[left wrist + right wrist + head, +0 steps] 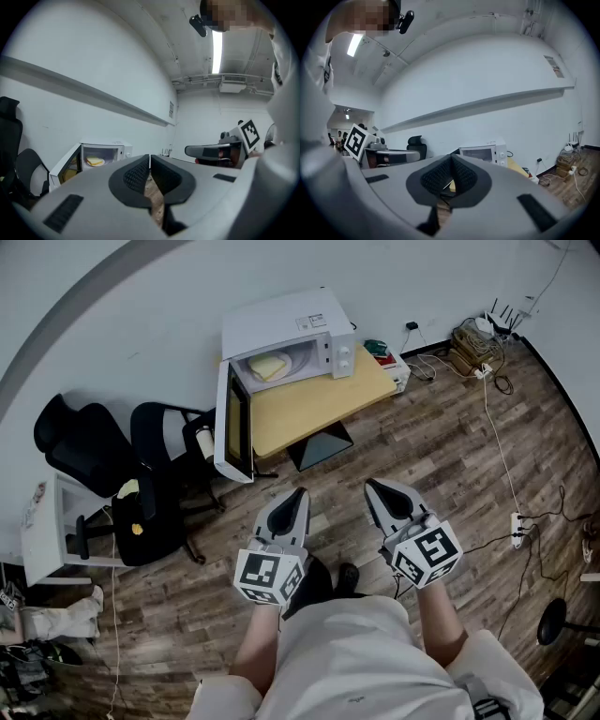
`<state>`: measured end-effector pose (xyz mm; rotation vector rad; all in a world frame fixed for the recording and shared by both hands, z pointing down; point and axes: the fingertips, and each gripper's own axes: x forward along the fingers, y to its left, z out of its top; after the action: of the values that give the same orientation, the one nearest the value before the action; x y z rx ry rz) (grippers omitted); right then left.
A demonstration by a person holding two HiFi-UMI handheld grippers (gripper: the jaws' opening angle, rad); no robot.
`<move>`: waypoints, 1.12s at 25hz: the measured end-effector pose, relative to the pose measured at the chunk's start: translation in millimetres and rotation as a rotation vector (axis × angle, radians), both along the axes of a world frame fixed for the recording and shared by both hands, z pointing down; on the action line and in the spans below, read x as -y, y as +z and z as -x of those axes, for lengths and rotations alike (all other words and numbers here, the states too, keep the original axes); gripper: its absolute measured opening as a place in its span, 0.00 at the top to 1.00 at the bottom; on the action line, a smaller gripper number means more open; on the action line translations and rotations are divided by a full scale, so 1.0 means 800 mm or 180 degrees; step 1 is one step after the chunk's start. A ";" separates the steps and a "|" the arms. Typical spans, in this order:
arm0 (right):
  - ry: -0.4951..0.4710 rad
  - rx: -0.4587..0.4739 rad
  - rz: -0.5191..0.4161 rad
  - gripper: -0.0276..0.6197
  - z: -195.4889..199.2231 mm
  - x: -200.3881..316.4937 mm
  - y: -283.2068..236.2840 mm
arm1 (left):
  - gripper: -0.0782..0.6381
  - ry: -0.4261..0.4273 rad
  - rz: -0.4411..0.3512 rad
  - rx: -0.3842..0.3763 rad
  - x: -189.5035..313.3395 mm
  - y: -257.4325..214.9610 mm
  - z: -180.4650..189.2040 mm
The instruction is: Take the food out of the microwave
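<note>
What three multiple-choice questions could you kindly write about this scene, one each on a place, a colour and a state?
1. Where is the food?
A. on the floor
B. inside the microwave
C. on the tabletop

2. What colour is the microwave's casing?
A. white
B. red
C. black

3. How does the microwave door stand?
A. shut
B. swung open
C. taken off

Answers:
1 B: the head view shows it lying in the cavity.
2 A: its top and sides are white.
3 B: the door hangs out to the left, leaving the cavity exposed.
</note>
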<state>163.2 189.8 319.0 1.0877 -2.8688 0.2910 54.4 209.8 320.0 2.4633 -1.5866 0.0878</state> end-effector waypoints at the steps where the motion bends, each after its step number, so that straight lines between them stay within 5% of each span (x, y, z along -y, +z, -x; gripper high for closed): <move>1: 0.0004 -0.0019 0.0006 0.96 -0.002 0.000 0.000 | 0.87 -0.0001 0.0004 -0.0001 0.000 0.001 -0.002; 28: -0.0065 0.0015 0.0194 0.96 0.014 0.028 0.011 | 0.87 -0.0056 0.0062 -0.0005 0.025 0.008 0.009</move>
<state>152.0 167.5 327.6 1.0481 -2.8530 0.3775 46.8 190.0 326.7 2.4340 -1.5989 0.0979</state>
